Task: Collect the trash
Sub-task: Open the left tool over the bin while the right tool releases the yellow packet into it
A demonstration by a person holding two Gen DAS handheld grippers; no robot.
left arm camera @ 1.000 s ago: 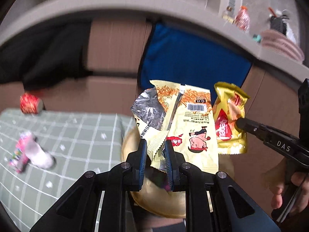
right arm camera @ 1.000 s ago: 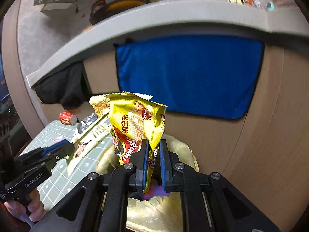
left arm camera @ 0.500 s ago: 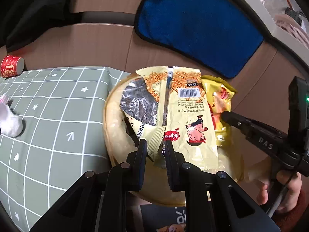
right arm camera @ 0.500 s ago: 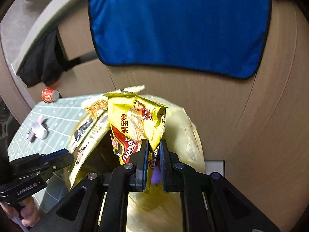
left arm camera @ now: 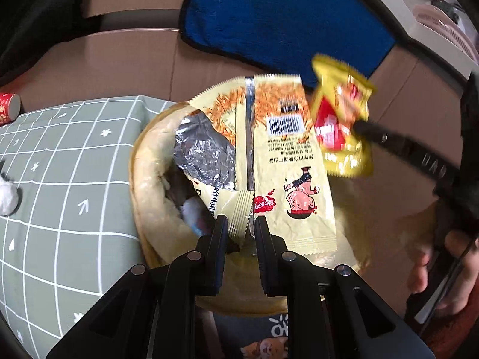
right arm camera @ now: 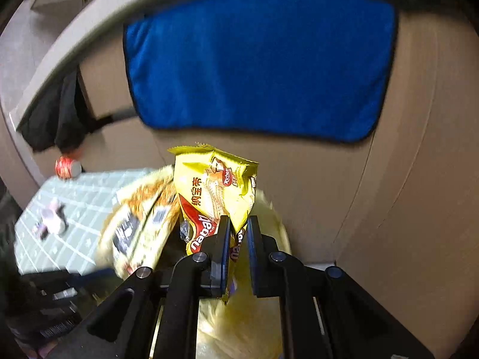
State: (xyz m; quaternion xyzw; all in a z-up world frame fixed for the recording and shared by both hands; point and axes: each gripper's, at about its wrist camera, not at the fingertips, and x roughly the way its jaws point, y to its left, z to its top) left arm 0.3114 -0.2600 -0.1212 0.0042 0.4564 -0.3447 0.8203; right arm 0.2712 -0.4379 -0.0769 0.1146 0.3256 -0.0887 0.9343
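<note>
Over the lined bin (left arm camera: 143,161), each tool (left arm camera: 239,227) (right arm camera: 238,227) pinches a wrapper (left arm camera: 287,161) (right arm camera: 215,185).

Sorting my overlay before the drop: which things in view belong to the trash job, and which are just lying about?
Job: pale torn wrapper in left gripper; yellow wafer packet in right gripper; lined bin.
Lying about: blue cloth, red can, checked tablecloth.
</note>
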